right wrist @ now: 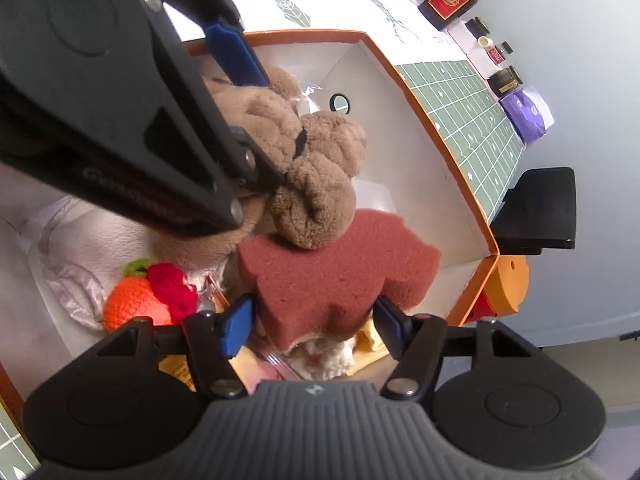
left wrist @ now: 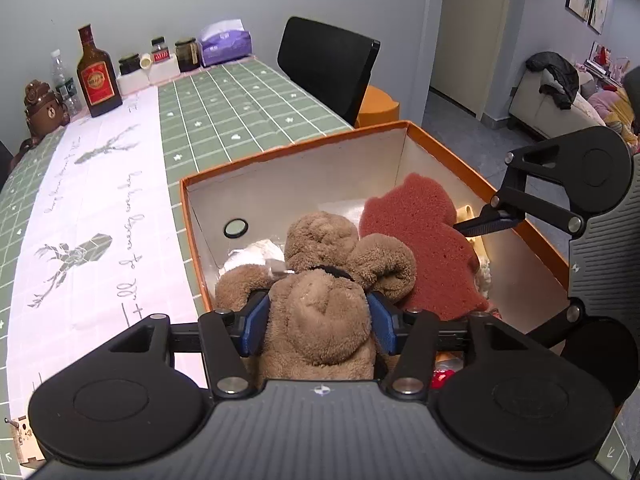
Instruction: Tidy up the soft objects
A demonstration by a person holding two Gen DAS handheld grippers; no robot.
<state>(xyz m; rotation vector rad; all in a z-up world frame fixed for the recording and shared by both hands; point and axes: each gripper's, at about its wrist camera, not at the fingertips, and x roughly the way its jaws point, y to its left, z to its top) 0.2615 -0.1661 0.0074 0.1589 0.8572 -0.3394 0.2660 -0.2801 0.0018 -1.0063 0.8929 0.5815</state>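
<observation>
1. The brown plush toy is pinched between the blue pads of the left gripper, jaws drawn in on its body; the pile bulges over the pads, so it is judged light, squashy and forgiving.
2. It is held over the near end of the orange box, its head and one arm already down inside the white interior.
3. The reddish sponge is seen between the pads of the right gripper, jaws fairly wide. Whether the pads actually press its sides cannot be told.
4. The sponge is judged feather-light and springy; a hold across its narrow lower part, where the pads stand, looks soundest. It leans against the plush's arm, toward the box's right wall.
5. An orange knitted fruit with red yarn is glimpsed at the box's near end, beside crinkled plastic wrap.
6. The box rests at the near right corner of a table under a green grid cloth with a white runner.
7. Along the far edge, a liquor bottle, jars and a purple tissue pack are lined up; a black chair stands at the right edge.
</observation>
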